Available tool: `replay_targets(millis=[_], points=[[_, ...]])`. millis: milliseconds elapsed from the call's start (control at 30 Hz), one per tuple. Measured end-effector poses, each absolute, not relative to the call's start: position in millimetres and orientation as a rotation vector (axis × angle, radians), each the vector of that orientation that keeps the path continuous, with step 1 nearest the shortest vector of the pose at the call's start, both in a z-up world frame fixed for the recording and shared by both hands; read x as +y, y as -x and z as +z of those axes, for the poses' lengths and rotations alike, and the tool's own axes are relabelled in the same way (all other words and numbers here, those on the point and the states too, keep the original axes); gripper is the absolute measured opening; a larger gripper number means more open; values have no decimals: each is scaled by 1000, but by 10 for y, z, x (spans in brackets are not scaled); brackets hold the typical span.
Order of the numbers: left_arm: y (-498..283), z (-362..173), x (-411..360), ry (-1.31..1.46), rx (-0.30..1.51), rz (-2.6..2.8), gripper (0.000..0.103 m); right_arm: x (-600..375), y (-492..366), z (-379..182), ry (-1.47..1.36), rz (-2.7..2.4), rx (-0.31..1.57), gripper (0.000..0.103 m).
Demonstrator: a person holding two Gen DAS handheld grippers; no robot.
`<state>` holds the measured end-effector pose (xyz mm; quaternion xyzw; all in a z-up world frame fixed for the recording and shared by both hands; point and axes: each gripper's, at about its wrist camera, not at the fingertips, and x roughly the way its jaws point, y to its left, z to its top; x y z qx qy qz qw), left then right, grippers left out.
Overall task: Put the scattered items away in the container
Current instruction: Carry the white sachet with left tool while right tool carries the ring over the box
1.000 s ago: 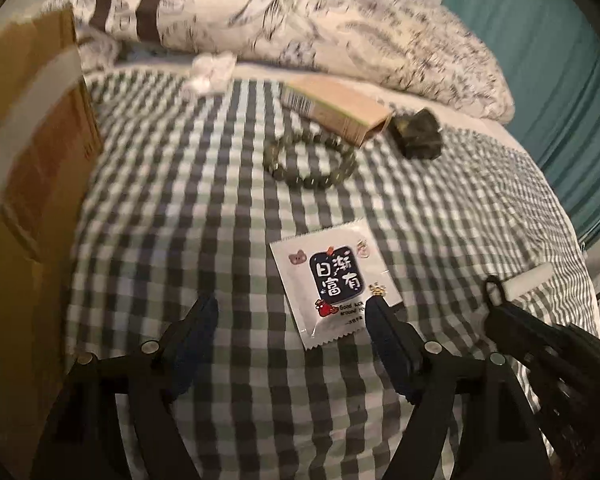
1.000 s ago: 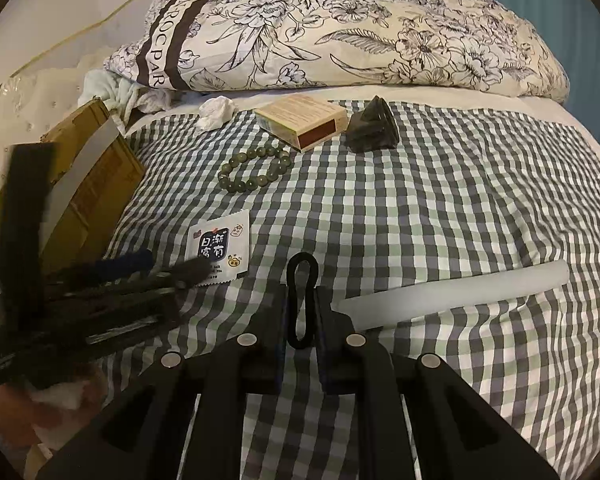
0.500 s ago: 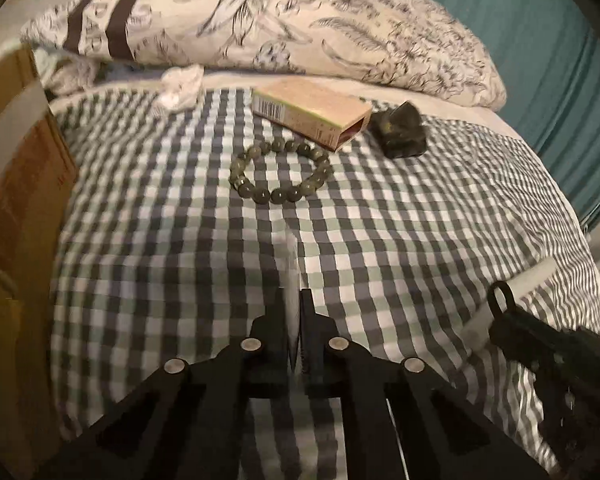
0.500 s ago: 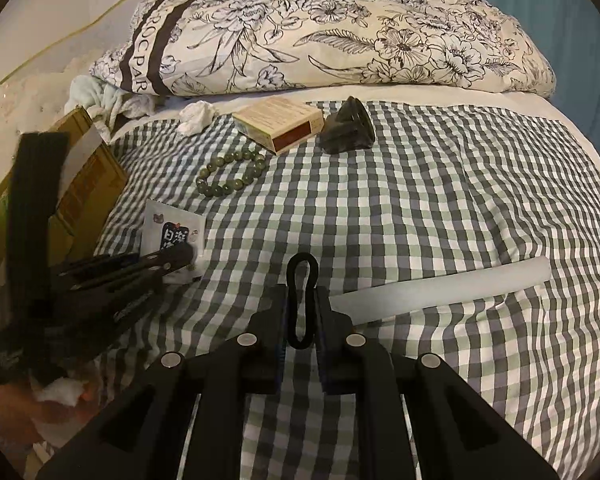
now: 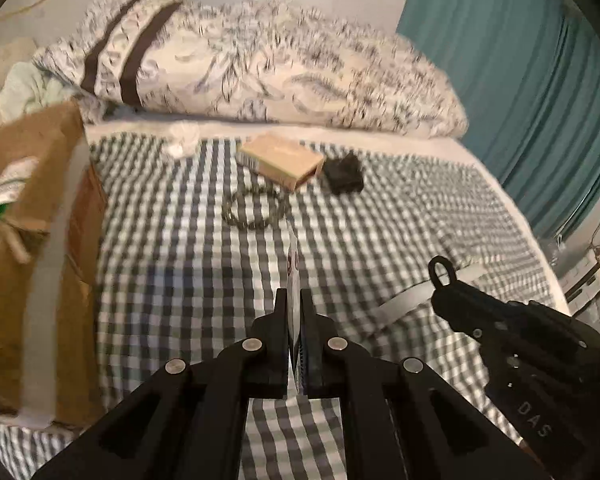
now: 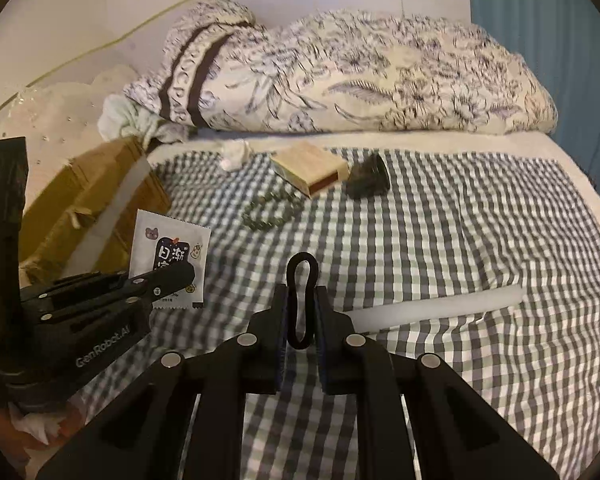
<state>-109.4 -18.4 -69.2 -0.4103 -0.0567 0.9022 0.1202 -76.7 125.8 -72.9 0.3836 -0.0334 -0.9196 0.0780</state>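
My left gripper (image 5: 294, 296) is shut on a white printed sachet (image 5: 293, 258), seen edge-on here and held above the checked bedsheet. In the right wrist view the same sachet (image 6: 168, 252) hangs face-on from the left gripper (image 6: 182, 274), beside the cardboard box (image 6: 88, 208). My right gripper (image 6: 302, 292) is shut on a black loop clip (image 6: 301, 276), also lifted off the sheet. The box (image 5: 32, 240) stands open at the left with things inside.
On the checked sheet (image 6: 440, 232) lie a bead bracelet (image 5: 254, 208), a tan matchbox-like box (image 5: 282, 158), a dark lump (image 5: 342, 172), a crumpled tissue (image 5: 184, 138) and a long white stick (image 6: 432, 306). Floral pillows (image 6: 360, 80) line the back; a teal curtain (image 5: 520, 80) hangs right.
The left gripper shut on the sachet and lifted it off the sheet toward the box. The right gripper rose with the black loop clip still held.
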Motion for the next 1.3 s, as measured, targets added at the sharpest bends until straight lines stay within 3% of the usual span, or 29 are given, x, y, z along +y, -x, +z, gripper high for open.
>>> replay_targets(millis=[300,467,800,1133,1200,1233,1267,1300], points=[[717,72,-607,1090,-238,2733,4,839,496,-77,-964,-2683,-84,12],[520,325,-1006,1044,-191,2879,4,362,447,220,-869,-2585,-47,12],[360,172,-2021,1106,-305,3033,4,-691,687,216,-841,-2378,-15,12],[626,-191,-2424,1172,-376,3033,4,-1177,1140,-89,-888,-2332,27,12],[666,-236,-2458,1149,-421,3018,8,-1190,1247,-135,-880,-2317,-15,12],[684,-246,-2457,1132,-412,3029,25,-1173,1289,-141,-866,-2322,-45,15],[694,-246,-2441,1125,-392,3042,66,-1150,1321,-143,-853,-2326,-72,32],[705,-252,-2421,1127,-357,3075,88,-1117,1351,-138,-840,-2338,-99,64]])
